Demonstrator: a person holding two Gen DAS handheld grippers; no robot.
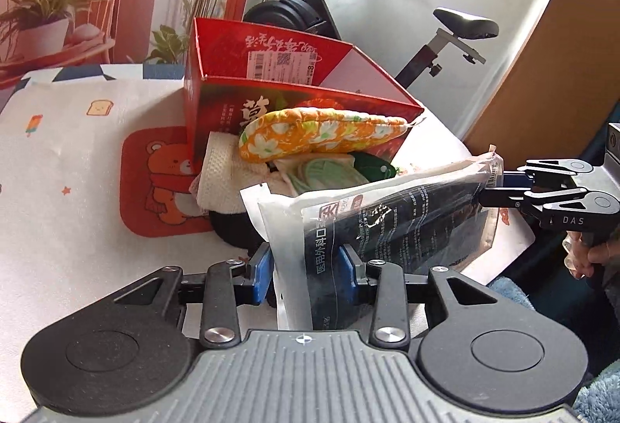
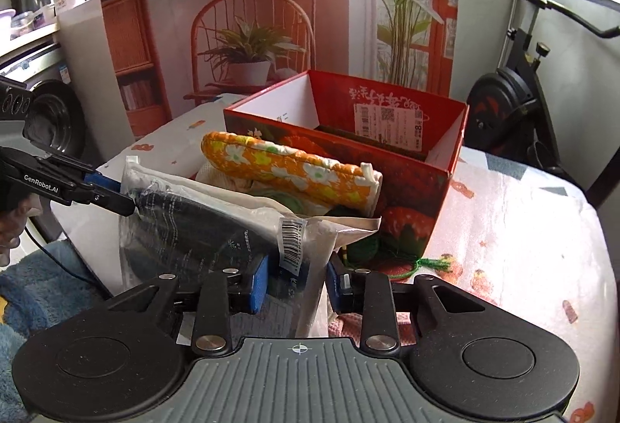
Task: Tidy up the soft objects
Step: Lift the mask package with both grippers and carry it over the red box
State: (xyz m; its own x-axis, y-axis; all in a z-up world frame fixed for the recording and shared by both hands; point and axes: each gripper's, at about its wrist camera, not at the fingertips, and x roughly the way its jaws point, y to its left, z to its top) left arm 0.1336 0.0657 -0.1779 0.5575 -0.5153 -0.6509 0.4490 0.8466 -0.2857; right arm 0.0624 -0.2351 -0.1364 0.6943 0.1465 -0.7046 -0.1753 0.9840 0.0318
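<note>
Gripping one mask packet (image 1: 387, 213), two tools (image 1: 306, 268) (image 2: 296, 281) face one red box (image 2: 348, 136).

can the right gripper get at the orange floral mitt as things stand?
Probably not yet. The right gripper is shut on the mask packet, which the left gripper grips too. That packet hangs between its fingers and the orange floral mitt, which lies atop the pile against the red box.

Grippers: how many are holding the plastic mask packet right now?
2. The left gripper clamps one end of the mask packet; the right gripper clamps the opposite, barcoded end. The packet hangs between them in front of the red box.
</note>
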